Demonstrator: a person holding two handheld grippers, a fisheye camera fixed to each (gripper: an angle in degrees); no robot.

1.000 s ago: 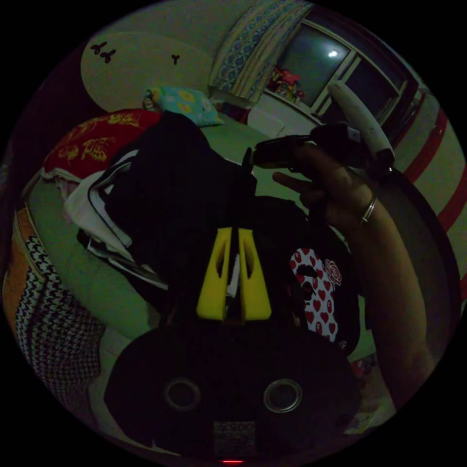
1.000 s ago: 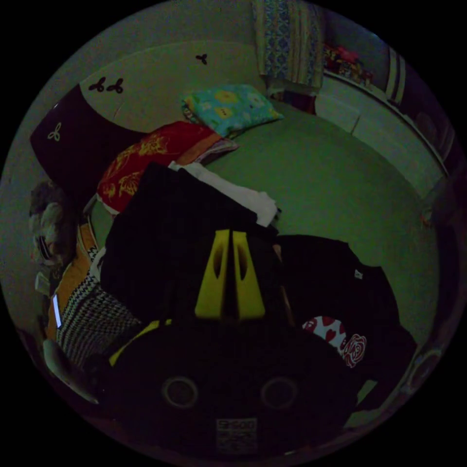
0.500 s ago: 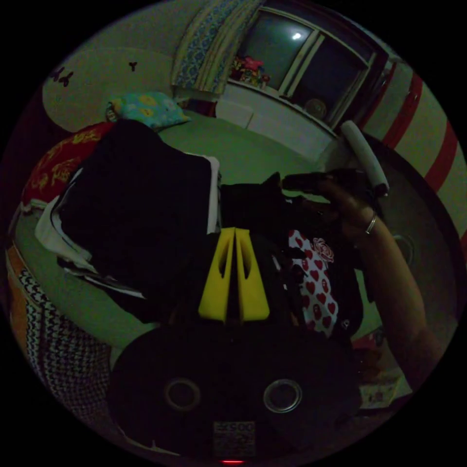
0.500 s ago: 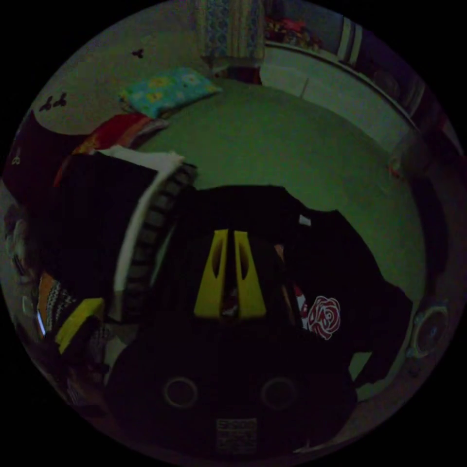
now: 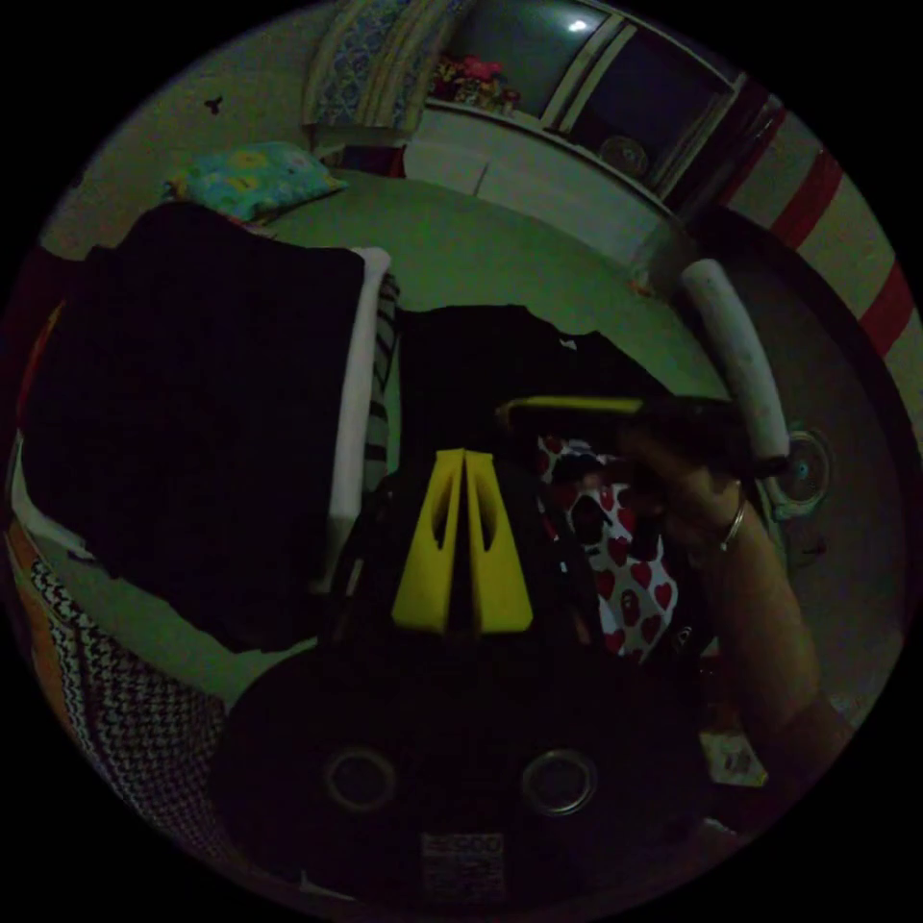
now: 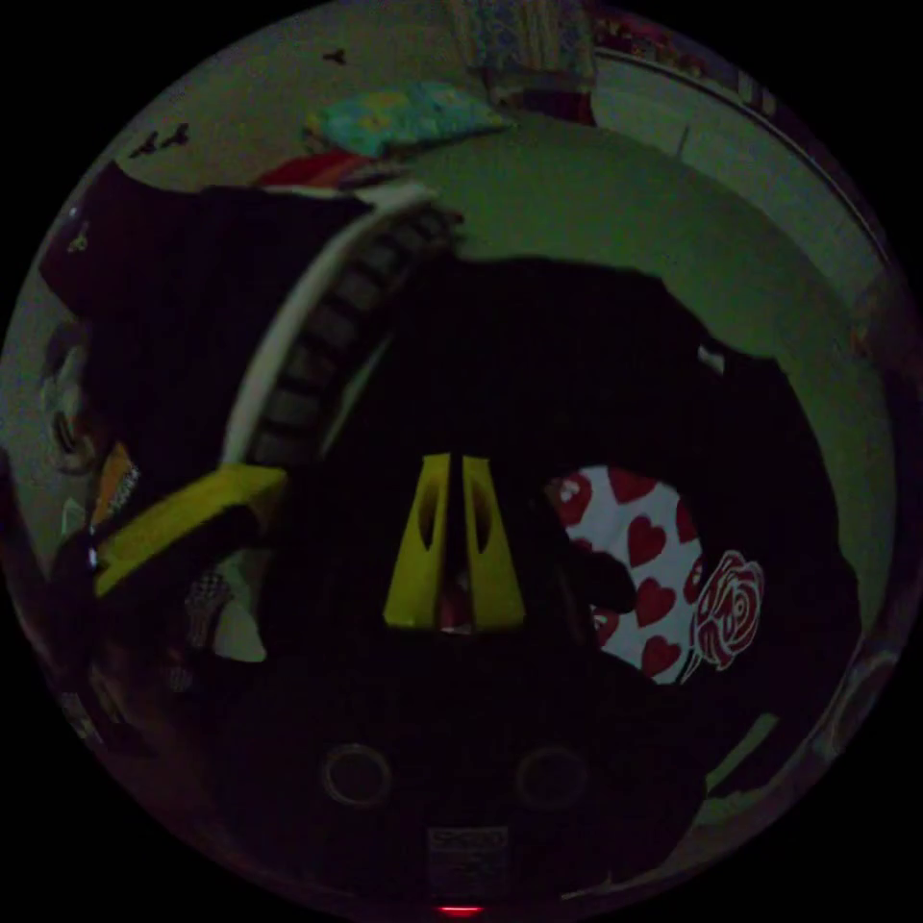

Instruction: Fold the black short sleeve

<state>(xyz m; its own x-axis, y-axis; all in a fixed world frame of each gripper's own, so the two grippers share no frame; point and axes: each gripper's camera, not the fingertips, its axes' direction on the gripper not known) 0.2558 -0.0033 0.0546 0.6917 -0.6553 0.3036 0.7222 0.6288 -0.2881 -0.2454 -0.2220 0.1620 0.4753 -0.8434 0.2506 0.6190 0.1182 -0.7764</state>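
No readable writing anywhere in my two views.

My left tool point(image 5: 462, 457) and my right tool point(image 6: 454, 463) each carry a small pale label point(image 5: 462, 855) near the bottom of their dark housing, but the room is too dim and the print too fine for me to make out. The black short sleeve point(image 6: 615, 385) bears a print of red hearts and a rose point(image 6: 728, 609), pictures only, and a tiny white tag point(image 6: 711, 359) at its collar looks blank from here.
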